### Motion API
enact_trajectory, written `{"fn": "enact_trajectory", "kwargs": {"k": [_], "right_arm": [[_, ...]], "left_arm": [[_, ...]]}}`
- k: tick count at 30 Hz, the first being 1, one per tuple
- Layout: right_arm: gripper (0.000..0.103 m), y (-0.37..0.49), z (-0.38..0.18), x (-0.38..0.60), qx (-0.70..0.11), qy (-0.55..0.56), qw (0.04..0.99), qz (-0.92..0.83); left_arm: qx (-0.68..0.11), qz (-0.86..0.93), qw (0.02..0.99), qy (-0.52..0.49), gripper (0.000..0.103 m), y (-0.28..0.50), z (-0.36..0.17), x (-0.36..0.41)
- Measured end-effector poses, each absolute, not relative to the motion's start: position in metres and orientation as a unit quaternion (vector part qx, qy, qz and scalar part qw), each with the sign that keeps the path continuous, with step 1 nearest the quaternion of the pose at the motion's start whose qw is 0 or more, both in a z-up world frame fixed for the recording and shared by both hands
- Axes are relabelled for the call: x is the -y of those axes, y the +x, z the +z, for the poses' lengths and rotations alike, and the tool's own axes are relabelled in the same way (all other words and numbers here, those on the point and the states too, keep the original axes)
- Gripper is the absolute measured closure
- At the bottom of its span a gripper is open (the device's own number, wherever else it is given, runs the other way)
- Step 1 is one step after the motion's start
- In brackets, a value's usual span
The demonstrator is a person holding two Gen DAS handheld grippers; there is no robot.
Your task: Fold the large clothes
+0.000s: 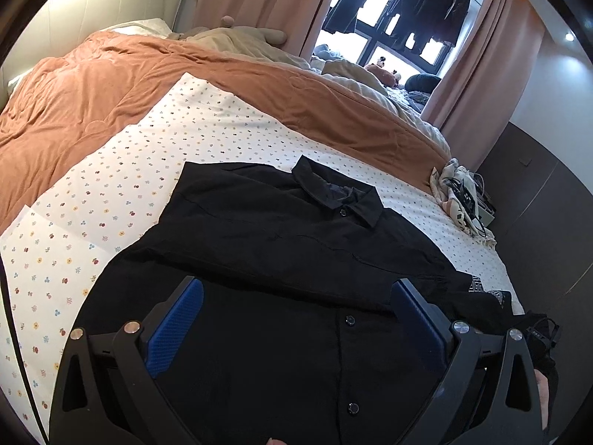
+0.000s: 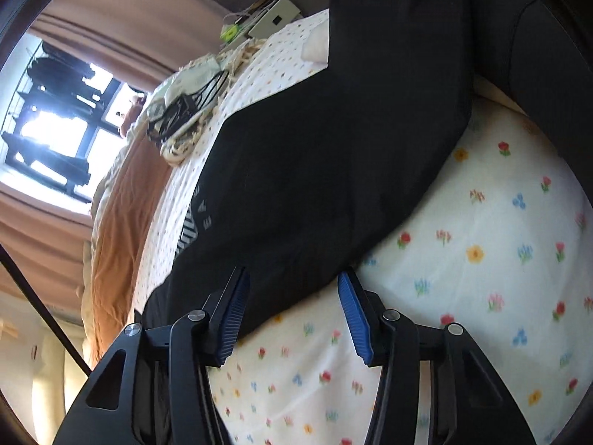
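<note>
A black button-up shirt lies on the flowered bed sheet, collar toward the far side, with one side folded across its front. My left gripper is open and hovers just above the shirt's button placket, holding nothing. In the right wrist view the shirt's black fabric fills the middle, with a white print near its edge. My right gripper is open, low over the sheet, with the shirt's edge between its blue pads; the jaws do not close on it.
An orange quilt covers the far half of the bed. A heap of cloth with black cables sits at the bed's right edge, also in the right wrist view. Pink curtains frame a window with hanging dark clothes.
</note>
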State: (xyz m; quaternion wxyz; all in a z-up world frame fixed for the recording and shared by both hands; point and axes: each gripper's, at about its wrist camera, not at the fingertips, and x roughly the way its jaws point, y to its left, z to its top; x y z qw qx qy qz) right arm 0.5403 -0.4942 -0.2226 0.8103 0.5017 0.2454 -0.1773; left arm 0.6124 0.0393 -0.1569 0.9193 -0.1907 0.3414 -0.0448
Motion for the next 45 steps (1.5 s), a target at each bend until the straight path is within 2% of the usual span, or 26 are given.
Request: {"fn": "enact_trajectory", "kwargs": {"k": [6,7,9,10,11,13,24,33,45], "right_arm": [[0.056,0.543,-0.226,0.499,-0.218,0.505,0.812,-0.197],[0.059,0.542,-0.226,0.498,-0.215,0.501,0.814,-0.202],[0.076,0.543,-0.225,0.496,-0.215,0.489,0.817,-0.216],[0.090,0.542,-0.226,0.496,-0.213,0.490,0.817,-0.218],[0.096,0.540,-0.227,0.496,-0.207,0.498,0.814,-0.213],[0.101,0.534,-0.221,0.494,-0.189,0.507,0.817,-0.201],[0.102,0.513,-0.132,0.414,-0.116,0.424,0.891,-0.113],[0.102,0.505,-0.083,0.319,-0.093,0.365,0.926,-0.018],[0.102,0.521,-0.078,0.245,-0.112,0.343,0.930,0.064]], "left_arm": [[-0.351,-0.044,0.920,-0.167,0.000,0.619,-0.164,-0.030],[-0.353,-0.043,0.921,-0.162,0.000,0.619,-0.165,-0.030],[-0.355,-0.039,0.920,-0.162,0.000,0.619,-0.166,-0.033],[-0.356,-0.037,0.918,-0.170,0.000,0.619,-0.167,-0.036],[-0.357,-0.037,0.916,-0.179,0.000,0.619,-0.167,-0.040],[-0.356,-0.036,0.914,-0.191,0.000,0.618,-0.167,-0.046],[-0.323,-0.050,0.919,-0.221,0.000,0.601,-0.145,-0.063],[-0.314,-0.055,0.914,-0.251,0.000,0.588,-0.139,-0.101],[-0.303,-0.040,0.899,-0.313,0.000,0.577,-0.146,-0.160]]}}
